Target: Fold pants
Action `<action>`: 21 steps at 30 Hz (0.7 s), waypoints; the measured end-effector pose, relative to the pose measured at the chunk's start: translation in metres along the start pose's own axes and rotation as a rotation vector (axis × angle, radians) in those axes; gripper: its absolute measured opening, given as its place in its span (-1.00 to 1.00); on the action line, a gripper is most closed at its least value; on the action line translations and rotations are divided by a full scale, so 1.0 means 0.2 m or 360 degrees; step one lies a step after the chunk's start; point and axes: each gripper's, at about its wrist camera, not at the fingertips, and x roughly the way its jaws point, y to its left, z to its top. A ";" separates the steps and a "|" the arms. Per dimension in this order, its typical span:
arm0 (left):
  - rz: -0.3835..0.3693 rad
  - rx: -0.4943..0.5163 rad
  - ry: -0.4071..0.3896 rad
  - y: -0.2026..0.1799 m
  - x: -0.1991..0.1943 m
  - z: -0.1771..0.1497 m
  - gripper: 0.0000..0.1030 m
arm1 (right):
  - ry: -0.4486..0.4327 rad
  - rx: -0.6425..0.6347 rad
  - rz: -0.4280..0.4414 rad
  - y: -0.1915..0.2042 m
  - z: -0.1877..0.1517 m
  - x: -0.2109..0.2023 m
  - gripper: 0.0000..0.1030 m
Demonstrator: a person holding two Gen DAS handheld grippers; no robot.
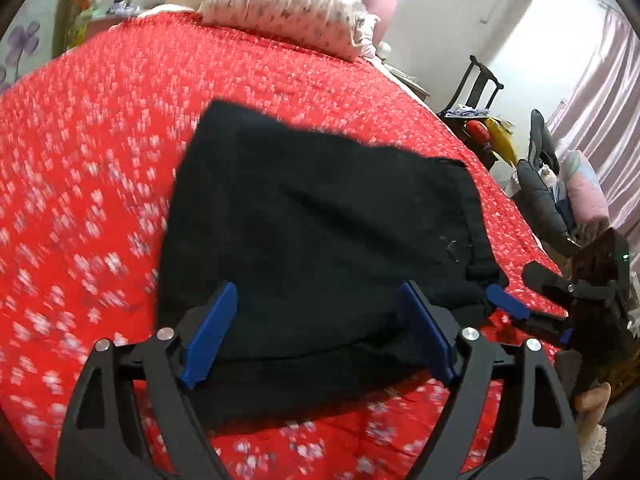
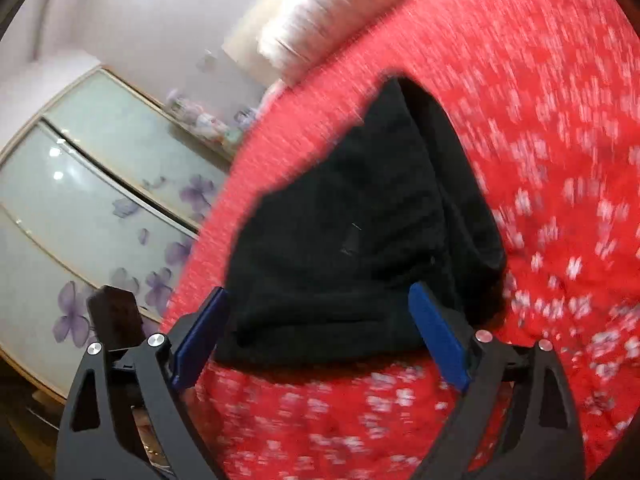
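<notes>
Black pants (image 1: 320, 216) lie folded on the red bedspread (image 1: 88, 168) — at twelve o'clock from both the left gripper (image 1: 316, 332) and right gripper (image 2: 320, 332), fingers released, neither nearer.

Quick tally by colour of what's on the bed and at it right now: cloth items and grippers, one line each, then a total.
Black pants: 1, lying folded on the cover
Red flowered bed cover: 1
Pale flowered pillow: 1
Black grippers with blue pads: 2, the left gripper and the right gripper, both open
Total: 5
</notes>
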 end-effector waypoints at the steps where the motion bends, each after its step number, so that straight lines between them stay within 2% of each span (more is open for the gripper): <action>1: 0.0024 0.0042 -0.0031 -0.01 0.01 -0.01 0.67 | -0.0025 0.0015 0.0044 -0.01 0.01 0.00 0.81; 2: 0.0049 0.0088 -0.0040 -0.04 0.02 -0.02 0.75 | -0.0021 0.0018 0.0057 -0.01 0.01 -0.01 0.82; 4: 0.0145 0.0185 -0.0072 -0.12 0.00 -0.04 0.76 | -0.0043 0.0006 0.0081 0.00 0.01 -0.03 0.82; 6: 0.0190 0.0231 -0.0151 -0.17 -0.07 -0.07 0.89 | -0.0075 -0.0050 0.0028 0.03 0.02 -0.07 0.82; 7: 0.0213 0.0248 -0.0217 -0.19 -0.13 -0.10 0.96 | -0.0132 -0.0152 -0.0069 0.09 -0.01 -0.11 0.83; 9: 0.0265 0.0284 -0.0324 -0.21 -0.24 -0.17 0.96 | -0.0212 -0.0293 -0.0190 0.17 -0.10 -0.16 0.90; 11: 0.0345 0.0325 -0.0381 -0.23 -0.35 -0.25 0.96 | -0.0275 -0.0445 -0.0328 0.25 -0.21 -0.20 0.92; 16: 0.0479 0.0347 -0.0351 -0.24 -0.48 -0.44 0.96 | -0.0413 -0.0762 -0.0722 0.41 -0.47 -0.23 0.97; 19: 0.0502 0.0286 -0.0319 -0.21 -0.53 -0.54 0.96 | -0.0473 -0.0881 -0.0899 0.44 -0.62 -0.26 0.97; 21: 0.0506 0.0224 -0.0314 -0.18 -0.56 -0.60 0.96 | -0.0491 -0.0879 -0.0935 0.43 -0.69 -0.27 0.97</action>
